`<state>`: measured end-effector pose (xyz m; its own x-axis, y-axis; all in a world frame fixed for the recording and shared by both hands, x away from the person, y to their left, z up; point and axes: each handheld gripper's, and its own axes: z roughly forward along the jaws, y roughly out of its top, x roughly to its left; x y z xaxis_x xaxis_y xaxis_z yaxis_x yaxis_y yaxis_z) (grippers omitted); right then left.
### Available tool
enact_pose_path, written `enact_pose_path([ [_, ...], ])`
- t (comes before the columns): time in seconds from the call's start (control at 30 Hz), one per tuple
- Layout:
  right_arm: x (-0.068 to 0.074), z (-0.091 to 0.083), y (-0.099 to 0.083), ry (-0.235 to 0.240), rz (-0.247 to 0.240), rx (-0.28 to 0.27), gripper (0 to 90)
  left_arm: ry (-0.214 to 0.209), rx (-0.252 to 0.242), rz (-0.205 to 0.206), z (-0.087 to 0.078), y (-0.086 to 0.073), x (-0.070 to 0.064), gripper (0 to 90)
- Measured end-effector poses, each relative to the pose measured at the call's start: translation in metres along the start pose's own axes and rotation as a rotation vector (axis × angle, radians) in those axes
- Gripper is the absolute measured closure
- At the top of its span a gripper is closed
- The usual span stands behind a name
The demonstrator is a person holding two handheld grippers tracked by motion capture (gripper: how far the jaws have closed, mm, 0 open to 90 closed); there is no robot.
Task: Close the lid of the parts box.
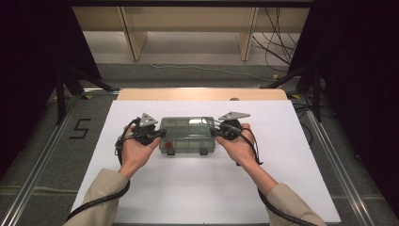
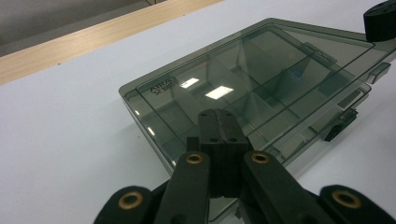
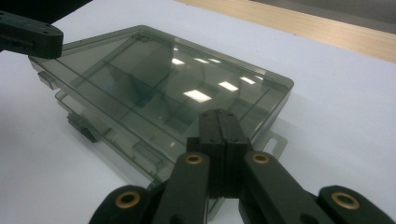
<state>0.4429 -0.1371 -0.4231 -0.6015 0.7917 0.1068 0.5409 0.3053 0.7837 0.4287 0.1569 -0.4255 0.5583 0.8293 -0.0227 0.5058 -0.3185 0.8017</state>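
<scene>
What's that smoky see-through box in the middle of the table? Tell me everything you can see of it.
The compartment box is a flat, rectangular organiser of smoke-grey transparent plastic, divided inside into several compartments. Its lid is down, with two dark latches on the near edge, and something small and red shows at its near-left corner. It lies flat on the white table cover. The left hand-held gripper and right hand-held gripper, jaws together, press on its two short ends.
</scene>
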Motion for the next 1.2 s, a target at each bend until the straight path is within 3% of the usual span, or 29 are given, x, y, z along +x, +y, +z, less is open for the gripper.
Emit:
enact_pose_path([
  [0.07,0.0,0.001,0.0,-0.001,-0.002,-0.001,90.0,-0.011,0.034,0.038,-0.002,0.0,0.003,90.0],
  [0.13,0.001,0.0,-0.001,0.003,0.013,0.01,90.0,-0.01,0.03,0.032,-0.001,0.0,0.003,90.0],
  [0.2,-0.002,0.003,-0.002,-0.004,-0.025,-0.007,90.0,-0.006,0.037,0.032,-0.001,-0.001,0.002,90.0],
  [0.33,0.001,0.002,-0.002,0.002,0.013,0.019,90.0,-0.007,0.02,0.0,0.003,-0.003,0.001,90.0],
  [0.47,-0.002,0.003,-0.004,-0.004,-0.015,0.018,90.0,-0.009,0.027,-0.002,0.004,-0.005,0.001,90.0],
  [0.53,-0.002,0.004,-0.004,0.0,-0.007,0.018,90.0,-0.01,0.028,-0.009,0.005,-0.005,0.001,90.0],
  [0.6,-0.001,0.004,-0.004,0.002,0.011,0.03,90.0,-0.009,0.032,-0.005,0.005,-0.006,0.001,90.0],
  [0.67,-0.002,0.005,-0.005,-0.005,-0.019,0.017,90.0,-0.011,0.032,-0.006,0.006,-0.006,0.001,90.0],
  [0.8,-0.001,0.005,-0.005,-0.002,-0.003,0.021,90.0,-0.015,0.038,-0.001,0.006,-0.007,0.001,90.0],
  [0.87,-0.003,0.006,-0.005,-0.003,-0.028,0.011,90.0,-0.018,0.044,-0.004,0.007,-0.007,0.001,90.0],
  [0.9,-0.001,0.005,-0.005,-0.003,-0.002,0.027,90.0,-0.014,0.045,0.0,0.007,-0.008,0.001,90.0],
  [0.93,-0.002,0.006,-0.006,-0.004,-0.018,0.026,90.0,-0.015,0.047,0.0,0.007,-0.008,0.001,90.0],
  [0.97,-0.001,0.006,-0.006,-0.003,-0.009,0.03,90.0,-0.02,0.066,0.022,0.006,-0.008,0.003,90.0],
  [1.03,-0.002,0.006,-0.006,-0.001,-0.011,0.031,90.0,-0.016,0.045,-0.003,0.009,-0.009,0.0,90.0],
  [1.13,-0.001,0.006,-0.006,-0.001,0.005,0.042,90.0,-0.019,0.057,0.002,0.009,-0.01,0.0,90.0],
  [1.2,-0.002,0.007,-0.007,-0.005,-0.012,0.039,90.0,-0.015,0.057,0.0,0.01,-0.01,0.0,90.0],
])
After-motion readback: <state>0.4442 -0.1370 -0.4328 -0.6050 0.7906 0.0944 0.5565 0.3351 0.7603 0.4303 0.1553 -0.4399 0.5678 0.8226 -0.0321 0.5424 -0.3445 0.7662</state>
